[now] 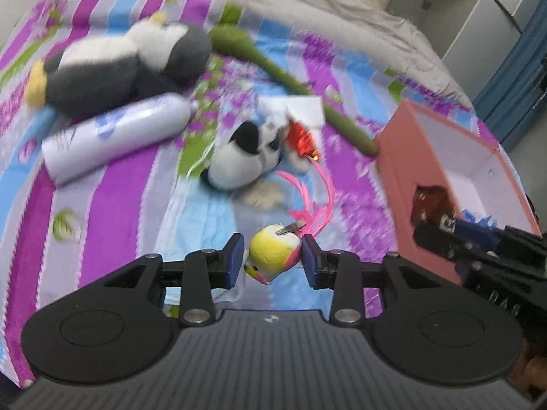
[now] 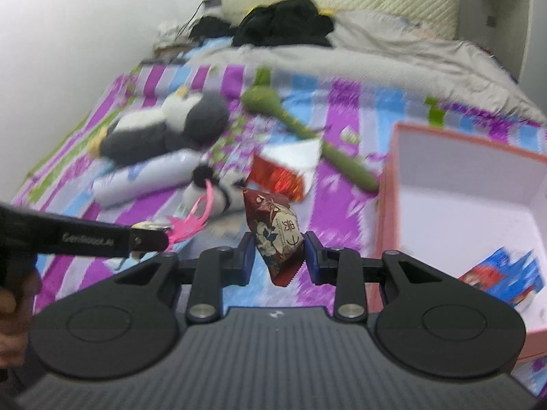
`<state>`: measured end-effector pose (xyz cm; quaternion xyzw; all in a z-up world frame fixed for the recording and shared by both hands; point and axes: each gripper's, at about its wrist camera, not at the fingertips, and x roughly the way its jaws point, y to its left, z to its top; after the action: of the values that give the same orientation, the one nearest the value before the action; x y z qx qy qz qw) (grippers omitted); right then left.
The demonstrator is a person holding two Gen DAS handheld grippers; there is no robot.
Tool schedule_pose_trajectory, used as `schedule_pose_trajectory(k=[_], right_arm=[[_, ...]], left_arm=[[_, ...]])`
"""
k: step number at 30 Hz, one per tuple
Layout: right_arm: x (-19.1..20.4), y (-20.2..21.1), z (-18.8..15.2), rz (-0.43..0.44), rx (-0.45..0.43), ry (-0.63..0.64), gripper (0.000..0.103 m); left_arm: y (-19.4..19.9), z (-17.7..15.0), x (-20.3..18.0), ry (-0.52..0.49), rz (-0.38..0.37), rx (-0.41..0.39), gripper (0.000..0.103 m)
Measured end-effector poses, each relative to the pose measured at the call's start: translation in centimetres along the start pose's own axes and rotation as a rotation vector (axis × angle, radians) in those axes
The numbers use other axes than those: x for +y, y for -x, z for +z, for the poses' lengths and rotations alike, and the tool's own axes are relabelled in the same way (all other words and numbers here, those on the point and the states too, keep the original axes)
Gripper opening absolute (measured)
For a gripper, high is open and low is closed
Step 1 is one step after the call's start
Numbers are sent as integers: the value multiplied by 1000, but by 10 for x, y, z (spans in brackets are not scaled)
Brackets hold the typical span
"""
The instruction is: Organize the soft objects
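Observation:
My left gripper [image 1: 273, 259] is shut on a small yellow and pink bird toy [image 1: 273, 253] with a metal clip and pink tail feathers, held just above the striped bedsheet. My right gripper [image 2: 278, 254] is shut on a dark red patterned snack packet [image 2: 273, 229], left of the pink box [image 2: 461, 184]. In the left wrist view the right gripper [image 1: 444, 232] and its packet [image 1: 430, 201] sit at the box's near wall [image 1: 396, 171]. In the right wrist view the left gripper [image 2: 150, 237] comes in from the left with the pink feathers [image 2: 191, 225] showing.
On the bed lie a grey and white penguin plush [image 1: 119, 65], a white cylinder pillow [image 1: 116, 136], a small panda plush [image 1: 242, 157], a long green plush [image 1: 290, 82] and a red foil packet [image 1: 301, 136]. A blue and red packet [image 2: 495, 273] lies in the box. Dark clothes [image 2: 283, 24] sit near the headboard.

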<state>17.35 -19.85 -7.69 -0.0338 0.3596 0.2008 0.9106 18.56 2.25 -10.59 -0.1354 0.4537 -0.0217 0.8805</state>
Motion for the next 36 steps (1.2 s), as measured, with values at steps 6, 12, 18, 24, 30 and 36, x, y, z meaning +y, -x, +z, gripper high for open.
schedule_pose_trajectory(k=[6, 12, 18, 24, 30, 36], right_arm=[[22, -29, -26, 40, 103, 20, 34], [25, -39, -44, 32, 181, 5, 34], [25, -39, -48, 27, 202, 15, 34], [22, -42, -50, 25, 222, 29, 34], [21, -46, -57, 21, 248, 26, 34], [21, -46, -57, 18, 246, 18, 34]], left_arm=[[-19, -23, 31, 41, 13, 50, 48], [-7, -34, 49, 85, -65, 25, 60], [-9, -37, 45, 40, -138, -10, 58], [-39, -45, 41, -47, -97, 35, 48], [-53, -54, 42, -41, -29, 38, 34], [-30, -47, 51, 98, -97, -28, 34]])
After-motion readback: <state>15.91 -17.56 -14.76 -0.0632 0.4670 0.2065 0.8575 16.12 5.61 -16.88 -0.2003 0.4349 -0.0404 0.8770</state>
